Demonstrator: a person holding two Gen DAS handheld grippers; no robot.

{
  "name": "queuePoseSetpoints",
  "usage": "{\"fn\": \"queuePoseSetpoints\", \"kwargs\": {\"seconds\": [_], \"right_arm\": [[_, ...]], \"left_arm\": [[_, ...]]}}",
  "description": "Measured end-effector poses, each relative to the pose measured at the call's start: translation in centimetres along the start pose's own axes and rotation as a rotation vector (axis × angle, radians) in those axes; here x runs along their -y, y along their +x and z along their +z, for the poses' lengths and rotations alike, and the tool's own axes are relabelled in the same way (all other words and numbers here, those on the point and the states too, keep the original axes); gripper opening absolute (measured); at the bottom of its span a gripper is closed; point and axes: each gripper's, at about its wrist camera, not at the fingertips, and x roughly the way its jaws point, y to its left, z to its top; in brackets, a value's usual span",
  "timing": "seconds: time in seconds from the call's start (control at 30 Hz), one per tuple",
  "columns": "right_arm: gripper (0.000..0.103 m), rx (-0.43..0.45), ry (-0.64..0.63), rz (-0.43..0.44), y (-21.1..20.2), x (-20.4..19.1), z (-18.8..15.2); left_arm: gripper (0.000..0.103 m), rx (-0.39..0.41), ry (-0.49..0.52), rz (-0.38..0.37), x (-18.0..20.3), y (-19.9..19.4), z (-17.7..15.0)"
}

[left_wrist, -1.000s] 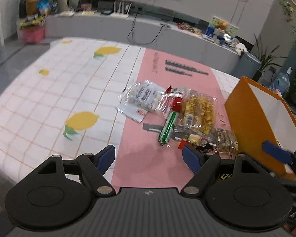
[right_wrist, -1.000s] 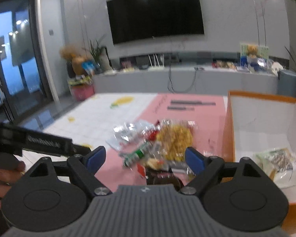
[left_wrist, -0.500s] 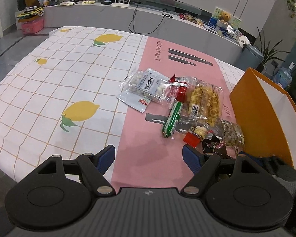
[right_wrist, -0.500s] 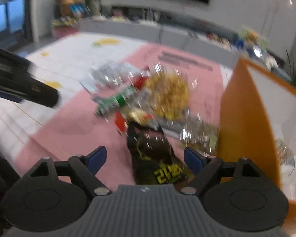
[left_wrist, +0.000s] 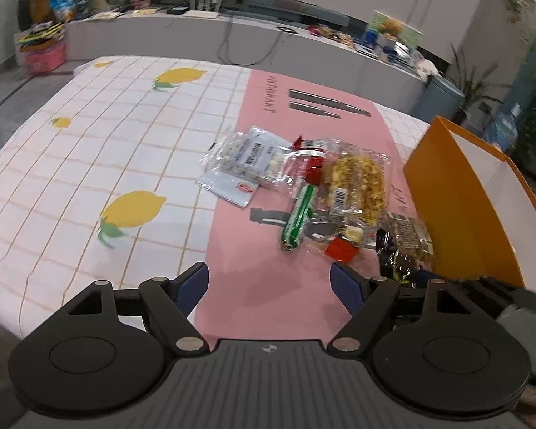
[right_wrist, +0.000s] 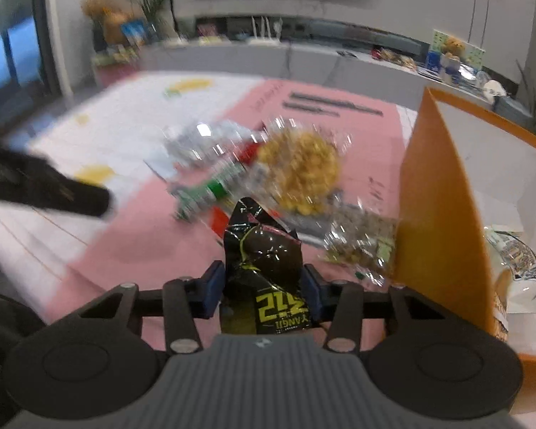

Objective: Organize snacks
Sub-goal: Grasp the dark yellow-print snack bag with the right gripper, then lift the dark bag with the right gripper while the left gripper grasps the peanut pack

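A pile of snack packets lies on the pink mat (left_wrist: 261,250): a yellow snack bag (left_wrist: 353,186) (right_wrist: 300,171), a green tube (left_wrist: 298,220), a clear bag of white candies (left_wrist: 250,159) and a brown bar packet (left_wrist: 409,230). My right gripper (right_wrist: 262,286) is closing, its blue pads against both sides of a black snack packet (right_wrist: 264,250) with yellow print. It sits next to the orange box (right_wrist: 436,214). My left gripper (left_wrist: 269,279) is open over bare pink mat, short of the pile, nothing between its fingers.
The orange box (left_wrist: 457,214) stands at the right with a white inside; a clear packet (right_wrist: 518,254) lies in it. A lemon-print tablecloth (left_wrist: 125,150) covers the table to the left. A grey TV bench runs behind the table.
The right gripper dropped toward the pile and narrowed its jaws around the black packet. The left gripper stayed where it was, still open.
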Motion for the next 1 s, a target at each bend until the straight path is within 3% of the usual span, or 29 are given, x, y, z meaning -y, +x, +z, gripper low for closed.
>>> {"fn": "queuePoseSetpoints", "kwargs": {"seconds": [0.17, 0.3, 0.37, 0.43, 0.67, 0.83, 1.0], "right_arm": [[0.046, 0.162, 0.113, 0.091, -4.6, 2.5, 1.5], [0.046, 0.299, 0.190, 0.111, -7.9, 5.3, 2.2], [0.046, 0.411, 0.189, 0.140, -9.5, 6.3, 1.8], [0.046, 0.469, 0.205, 0.153, -10.6, 7.1, 1.7], [0.046, 0.470, 0.219, 0.131, -10.7, 7.5, 1.7], [0.046, 0.460, 0.206, 0.114, -10.8, 7.3, 1.9], [0.046, 0.455, 0.221, 0.111, -10.9, 7.4, 1.8]], "left_arm": [[0.091, 0.045, 0.108, 0.014, 1.3, 0.7, 1.4], [0.091, 0.007, 0.159, -0.045, 3.0, 3.0, 2.4], [0.091, -0.006, 0.216, -0.016, 4.3, 4.3, 2.6], [0.091, -0.023, 0.257, 0.010, 5.4, 5.6, 2.6], [0.091, -0.046, 0.372, 0.022, 8.3, 8.5, 2.0], [0.091, -0.056, 0.398, 0.051, 9.8, 9.7, 1.5], [0.081, -0.020, 0.428, 0.072, 10.5, 10.2, 0.8]]}}
